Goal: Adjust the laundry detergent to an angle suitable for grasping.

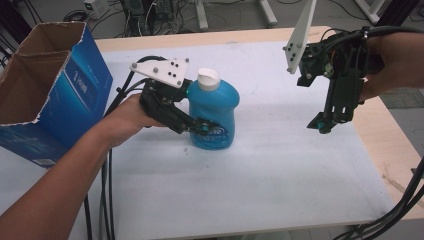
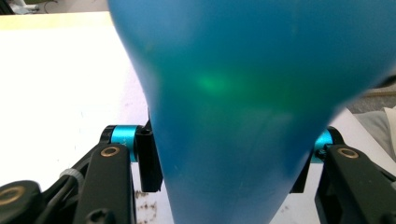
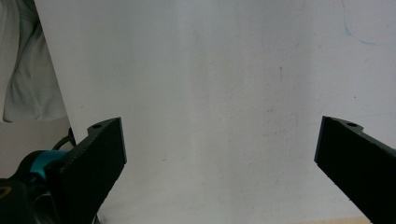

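Counting now: one blue bottle (image 1: 214, 112) with one white cap (image 1: 208, 78) is standing on one white table (image 1: 280, 170); one blue cardboard box (image 1: 50, 95) is sitting at the left; two grippers, left gripper (image 1: 202, 127) and right gripper (image 1: 322, 125), are showing

A lab or test room, by the look of it. The wooden table (image 1: 385, 145) carries a plain white sheet (image 1: 280, 165) as a work surface. Behind it the floor is strewn with tangled cables (image 1: 145, 17) and a power strip (image 1: 95, 7), between white metal stand legs (image 1: 267, 12). An open blue cardboard box (image 1: 75, 85) sits at one end.
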### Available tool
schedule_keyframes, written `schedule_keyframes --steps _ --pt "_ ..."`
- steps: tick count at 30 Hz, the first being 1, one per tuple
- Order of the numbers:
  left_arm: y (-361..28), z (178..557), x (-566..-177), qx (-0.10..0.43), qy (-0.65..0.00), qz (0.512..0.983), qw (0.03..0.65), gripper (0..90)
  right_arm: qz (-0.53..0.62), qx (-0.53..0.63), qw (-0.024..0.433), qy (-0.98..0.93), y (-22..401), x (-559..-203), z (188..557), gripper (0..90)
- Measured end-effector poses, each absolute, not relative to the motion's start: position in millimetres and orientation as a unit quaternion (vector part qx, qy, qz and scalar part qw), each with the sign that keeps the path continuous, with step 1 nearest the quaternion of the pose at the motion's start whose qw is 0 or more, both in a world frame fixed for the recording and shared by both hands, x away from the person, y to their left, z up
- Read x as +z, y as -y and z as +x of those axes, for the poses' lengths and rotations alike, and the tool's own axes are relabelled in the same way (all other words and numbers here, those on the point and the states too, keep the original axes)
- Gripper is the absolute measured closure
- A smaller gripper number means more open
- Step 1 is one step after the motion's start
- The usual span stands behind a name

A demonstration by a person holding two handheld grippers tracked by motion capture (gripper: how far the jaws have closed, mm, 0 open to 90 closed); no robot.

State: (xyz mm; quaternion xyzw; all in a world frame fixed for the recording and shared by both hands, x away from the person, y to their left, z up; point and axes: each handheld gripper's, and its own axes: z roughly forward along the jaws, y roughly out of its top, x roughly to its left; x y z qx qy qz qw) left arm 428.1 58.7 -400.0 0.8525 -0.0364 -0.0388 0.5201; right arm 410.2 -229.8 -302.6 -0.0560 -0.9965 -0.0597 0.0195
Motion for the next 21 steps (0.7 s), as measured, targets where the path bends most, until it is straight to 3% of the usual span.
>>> schedule_keyframes --steps 13,21 --pt "-58.6 426.5 -399.9 -0.043 0.021 0.857 0.513 43.5 -0.054 -0.059 0.019 0.997 227.9 -302.2 408.9 1.5" --pt "-59.6 427.4 -397.5 -0.051 -0.013 0.857 0.513 29.5 -0.055 -0.06 0.017 0.997 228.7 -301.2 407.6 1.5"
